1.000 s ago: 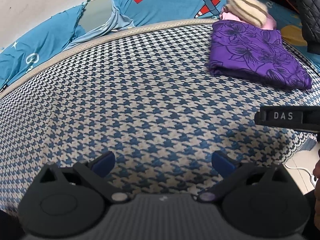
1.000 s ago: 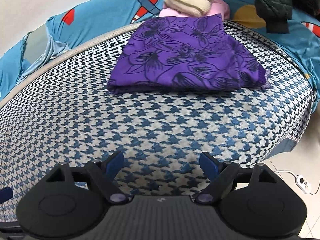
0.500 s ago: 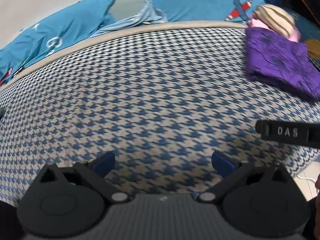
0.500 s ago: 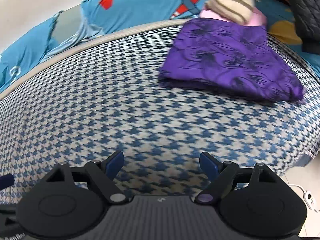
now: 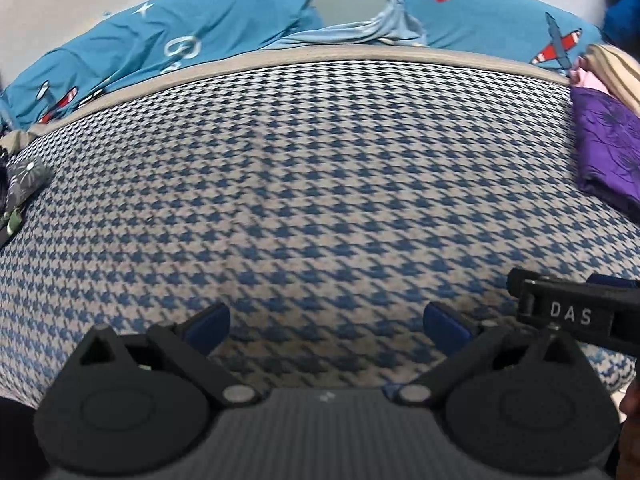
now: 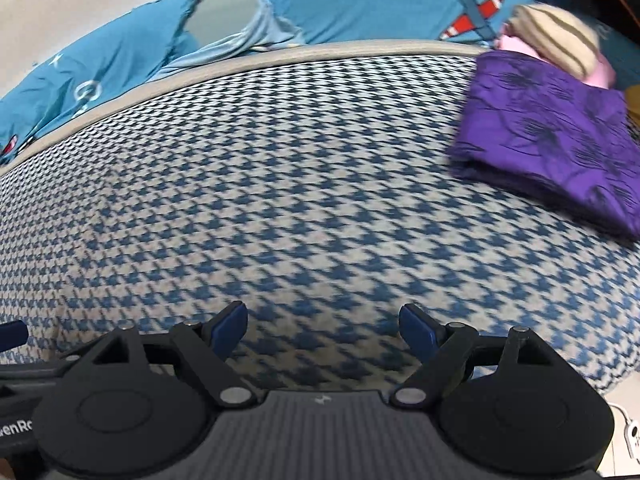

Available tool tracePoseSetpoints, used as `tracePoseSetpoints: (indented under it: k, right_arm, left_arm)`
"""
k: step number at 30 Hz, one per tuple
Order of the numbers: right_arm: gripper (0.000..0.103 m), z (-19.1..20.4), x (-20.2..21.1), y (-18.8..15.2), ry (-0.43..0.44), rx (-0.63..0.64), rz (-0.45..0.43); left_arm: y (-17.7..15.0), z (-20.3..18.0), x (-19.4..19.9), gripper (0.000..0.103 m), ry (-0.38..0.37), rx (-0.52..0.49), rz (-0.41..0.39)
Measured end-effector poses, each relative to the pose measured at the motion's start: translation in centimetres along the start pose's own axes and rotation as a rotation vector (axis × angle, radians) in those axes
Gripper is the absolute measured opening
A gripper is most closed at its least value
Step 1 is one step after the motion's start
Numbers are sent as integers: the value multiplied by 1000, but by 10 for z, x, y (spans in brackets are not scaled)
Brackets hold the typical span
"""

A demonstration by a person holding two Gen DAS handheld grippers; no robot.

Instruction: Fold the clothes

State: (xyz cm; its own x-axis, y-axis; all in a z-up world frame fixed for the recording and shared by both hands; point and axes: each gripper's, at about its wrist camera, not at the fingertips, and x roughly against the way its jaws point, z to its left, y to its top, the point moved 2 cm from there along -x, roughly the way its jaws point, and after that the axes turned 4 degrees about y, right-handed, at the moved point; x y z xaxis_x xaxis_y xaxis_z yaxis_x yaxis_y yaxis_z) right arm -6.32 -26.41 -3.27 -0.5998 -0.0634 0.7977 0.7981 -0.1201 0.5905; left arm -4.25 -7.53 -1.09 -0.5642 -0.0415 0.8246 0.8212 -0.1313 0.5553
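Left gripper (image 5: 326, 324) and right gripper (image 6: 322, 326): jaws of both spread wide, nothing between them, above the blue-and-white houndstooth bed cover (image 6: 280, 184). White letters "DAS" on a black gripper part (image 5: 570, 314) at the left view's right edge. Folded purple floral-print garment (image 6: 556, 128) lies on the bed's far right, touching a beige striped knit piece (image 6: 556, 34).
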Motion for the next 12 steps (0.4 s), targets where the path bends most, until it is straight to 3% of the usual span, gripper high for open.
tracePoseSetpoints:
  k: [12]
  right_arm:
    - [83,43,-26,4,57,61,24]
  left_arm:
    - [-4,56,-13,103,66,72,19]
